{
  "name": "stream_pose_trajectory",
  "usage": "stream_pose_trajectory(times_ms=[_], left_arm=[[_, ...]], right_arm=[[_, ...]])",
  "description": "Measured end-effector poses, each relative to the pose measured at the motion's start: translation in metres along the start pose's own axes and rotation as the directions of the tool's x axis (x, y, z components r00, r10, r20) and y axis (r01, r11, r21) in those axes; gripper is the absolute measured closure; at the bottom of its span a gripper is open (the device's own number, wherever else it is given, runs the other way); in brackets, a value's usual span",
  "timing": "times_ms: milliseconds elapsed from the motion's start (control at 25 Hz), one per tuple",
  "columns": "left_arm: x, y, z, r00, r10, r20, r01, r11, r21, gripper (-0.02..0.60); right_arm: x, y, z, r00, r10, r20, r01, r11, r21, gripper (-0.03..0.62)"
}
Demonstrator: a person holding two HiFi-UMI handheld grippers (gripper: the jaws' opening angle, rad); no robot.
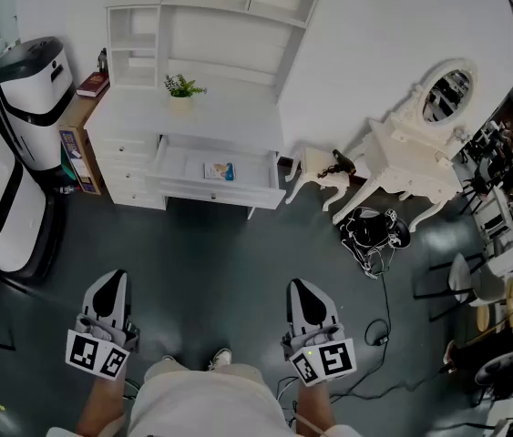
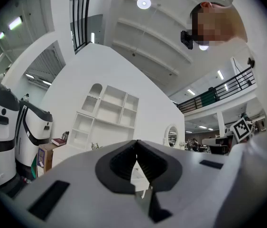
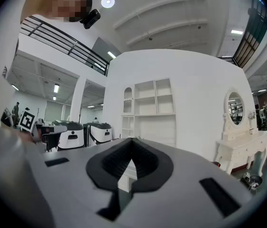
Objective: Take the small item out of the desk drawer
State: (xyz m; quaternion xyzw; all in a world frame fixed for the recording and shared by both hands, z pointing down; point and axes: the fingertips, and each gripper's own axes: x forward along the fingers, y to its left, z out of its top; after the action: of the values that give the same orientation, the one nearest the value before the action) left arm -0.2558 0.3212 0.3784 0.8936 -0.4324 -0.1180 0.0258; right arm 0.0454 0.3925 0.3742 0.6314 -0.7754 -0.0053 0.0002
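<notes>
A white desk with a shelf unit stands across the floor ahead of me. Its drawer is pulled out, and a small blue-and-white item lies inside it. Both grippers hang low near my body, well short of the desk. The left gripper and the right gripper point toward the desk with tips together and nothing between them. In the left gripper view the left gripper is shut and empty, with the desk far off. The right gripper is likewise shut and empty.
Two large white-and-black machines stand at the left, beside a cardboard box with a red book on it. A potted plant sits on the desk. To the right are a white vanity table, a toy horse, and black gear with cables.
</notes>
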Motion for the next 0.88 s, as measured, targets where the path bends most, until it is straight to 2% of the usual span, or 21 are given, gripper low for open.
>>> stream_pose_trajectory(times_ms=[200, 480, 880], left_arm=[[0.015, -0.009, -0.008, 1.0, -0.006, -0.021, 0.006, 1.0, -0.007, 0.566], [0.034, -0.019, -0.005, 1.0, -0.016, -0.016, 0.016, 1.0, 0.024, 0.566], [0.04, -0.018, -0.009, 1.0, 0.01, -0.025, -0.009, 1.0, 0.026, 0.566]], right_arm=[[0.002, -0.016, -0.004, 1.0, -0.006, 0.002, 0.006, 1.0, 0.029, 0.585], [0.008, -0.026, -0.006, 1.0, 0.014, 0.007, -0.014, 1.0, 0.019, 0.585], [0.017, -0.032, 0.001, 0.994, 0.097, 0.047, -0.1, 0.994, 0.051, 0.579]])
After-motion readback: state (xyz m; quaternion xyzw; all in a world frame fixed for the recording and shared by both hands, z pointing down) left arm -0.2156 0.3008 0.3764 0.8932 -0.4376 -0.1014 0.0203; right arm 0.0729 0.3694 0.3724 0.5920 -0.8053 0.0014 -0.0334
